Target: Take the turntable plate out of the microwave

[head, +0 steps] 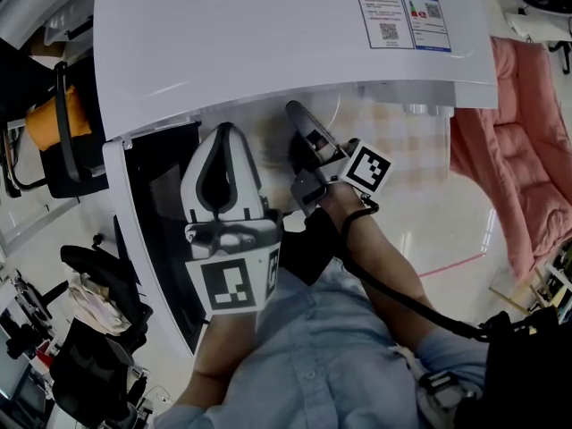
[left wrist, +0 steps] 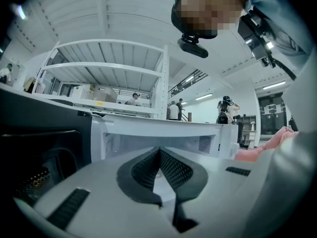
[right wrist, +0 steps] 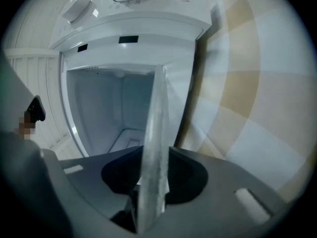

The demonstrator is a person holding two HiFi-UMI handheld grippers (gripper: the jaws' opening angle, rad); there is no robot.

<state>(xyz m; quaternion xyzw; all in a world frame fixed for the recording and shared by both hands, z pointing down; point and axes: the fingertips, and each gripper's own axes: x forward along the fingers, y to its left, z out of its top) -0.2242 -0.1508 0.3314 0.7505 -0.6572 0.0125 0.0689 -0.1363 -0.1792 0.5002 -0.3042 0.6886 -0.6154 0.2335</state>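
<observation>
Head view, microwave: a white microwave [head: 268,34] fills the top of the frame, seen from above, with a blue-and-white printed label [head: 402,16] on its lid.
Head view, door: the black-windowed microwave door [head: 161,231] stands swung open at the left.
Head view, left gripper: the left gripper [head: 225,130] points into the opening, just beside the door.
Head view, right gripper: the right gripper [head: 295,110] reaches toward the front of the opening, over the beige-and-white checked cloth on the tabletop [head: 402,150].
Head view, surroundings: a pink padded cushion [head: 509,150] lies to the right.
Head view, plate: too faint here to place.
Left gripper view, fingers: the dark ribbed fingers [left wrist: 176,170] meet at their tips with nothing between them.
Left gripper view, ahead: the open white cavity lies straight in front, with the dark door at the left.
Left gripper view, background: a white metal shelving rack [left wrist: 109,68] and several standing people [left wrist: 173,110].
Right gripper view, plate: the clear glass turntable plate [right wrist: 157,108] shows edge-on, outside the cavity and in front of the opening.
Right gripper view, fingers: they stand narrow, one against each face of the plate, holding it at its near rim.
Right gripper view, cavity: the white interior lies beyond the plate, with two white round knobs [right wrist: 79,6] on the panel at the top of the frame.
Right gripper view, cloth: the checked cloth fills the right side.
</observation>
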